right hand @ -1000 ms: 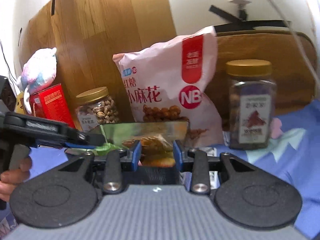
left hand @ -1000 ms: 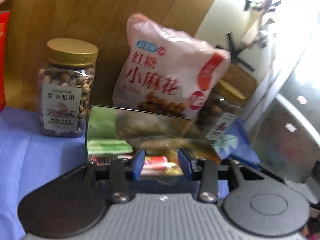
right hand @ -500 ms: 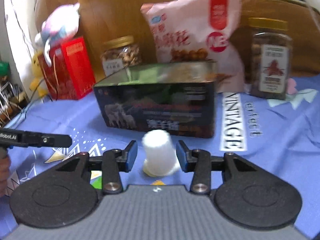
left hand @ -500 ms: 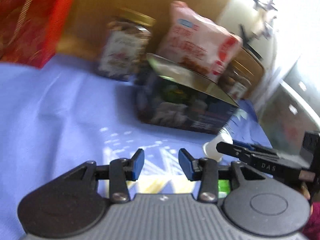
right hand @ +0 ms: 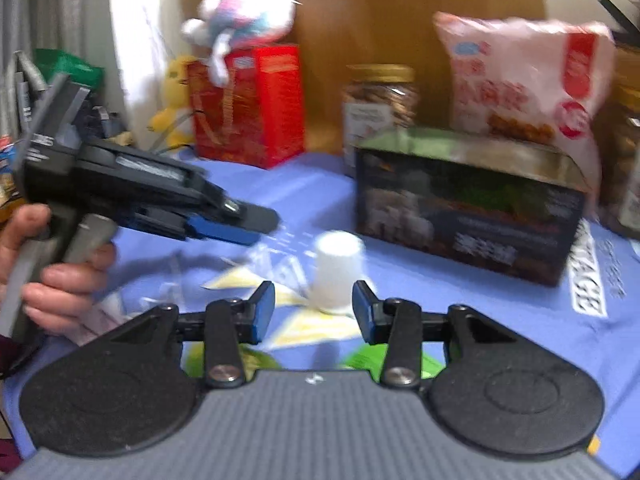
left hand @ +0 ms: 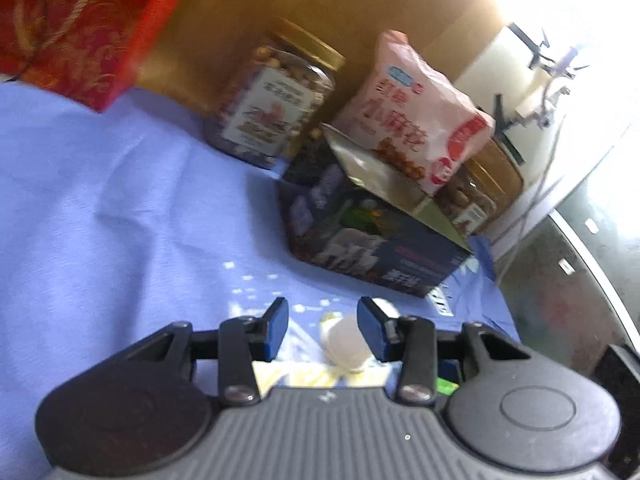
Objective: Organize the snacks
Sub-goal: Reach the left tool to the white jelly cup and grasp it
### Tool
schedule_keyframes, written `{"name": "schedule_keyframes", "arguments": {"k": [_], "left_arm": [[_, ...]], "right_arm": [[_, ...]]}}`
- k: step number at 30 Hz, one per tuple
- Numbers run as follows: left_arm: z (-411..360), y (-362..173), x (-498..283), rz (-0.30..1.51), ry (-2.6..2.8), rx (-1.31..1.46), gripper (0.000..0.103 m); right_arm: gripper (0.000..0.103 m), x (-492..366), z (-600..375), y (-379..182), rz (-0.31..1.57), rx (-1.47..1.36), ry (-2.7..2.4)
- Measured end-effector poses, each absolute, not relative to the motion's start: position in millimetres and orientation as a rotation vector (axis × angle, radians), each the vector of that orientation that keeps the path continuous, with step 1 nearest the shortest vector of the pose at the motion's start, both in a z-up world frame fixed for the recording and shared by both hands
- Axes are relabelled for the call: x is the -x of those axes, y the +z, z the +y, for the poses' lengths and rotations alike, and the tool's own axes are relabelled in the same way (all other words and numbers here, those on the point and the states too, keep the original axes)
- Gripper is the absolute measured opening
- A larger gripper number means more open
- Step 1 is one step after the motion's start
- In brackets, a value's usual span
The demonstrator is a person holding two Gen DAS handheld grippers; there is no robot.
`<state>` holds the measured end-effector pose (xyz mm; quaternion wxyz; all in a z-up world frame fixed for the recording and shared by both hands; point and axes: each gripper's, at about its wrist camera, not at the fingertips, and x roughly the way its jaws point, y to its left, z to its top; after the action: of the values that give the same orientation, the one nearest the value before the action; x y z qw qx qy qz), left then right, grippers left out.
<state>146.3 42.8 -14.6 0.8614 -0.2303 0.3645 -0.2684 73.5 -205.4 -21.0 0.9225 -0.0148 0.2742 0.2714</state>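
A small white cup [right hand: 337, 271] stands upside down on the blue cloth, just ahead of my open right gripper [right hand: 314, 312]. In the left wrist view the same cup [left hand: 346, 345] sits between the tips of my open left gripper [left hand: 322, 330], not gripped. Behind it stands a dark open box [left hand: 372, 236] [right hand: 468, 208] with snacks inside. A pink snack bag [left hand: 416, 132] [right hand: 520, 80] leans behind the box. A gold-lidded nut jar [left hand: 272, 100] [right hand: 378, 104] stands left of the bag. My left gripper also shows in the right wrist view [right hand: 224, 224], held by a hand.
A red gift box [right hand: 248, 104] [left hand: 72, 24] stands at the back left with a plush toy [right hand: 240, 20] on top. A second jar [left hand: 468, 200] stands behind the box at the right. A wooden board [left hand: 320, 8] backs the snacks. The blue cloth [left hand: 100, 200] covers the table.
Both grippers have pulled back from over the box and dropped toward the cloth. The white cup has come into view between the fingers of both grippers.
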Motion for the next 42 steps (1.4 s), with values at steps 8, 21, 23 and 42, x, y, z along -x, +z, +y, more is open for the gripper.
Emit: {"name": "schedule_keyframes", "arguments": {"k": [8, 21, 23, 42], "left_arm": [[-23, 5, -140, 0.705, -0.628, 0.257, 0.051], [60, -29, -158, 0.810, -0.468, 0.555, 0.044], [78, -34, -157, 0.808, -0.459, 0.629, 0.045], [199, -47, -114, 0.699, -0.298, 0.925, 0.046]], "right_arm": [[0.046, -81, -224, -36, 0.596, -0.060, 0.503], [0.046, -79, -217, -29, 0.601, -0.068, 0.550], [0.046, -81, -210, -27, 0.601, -0.046, 0.570], [0.053, -99, -98, -10, 0.631, 0.166, 0.798]]}}
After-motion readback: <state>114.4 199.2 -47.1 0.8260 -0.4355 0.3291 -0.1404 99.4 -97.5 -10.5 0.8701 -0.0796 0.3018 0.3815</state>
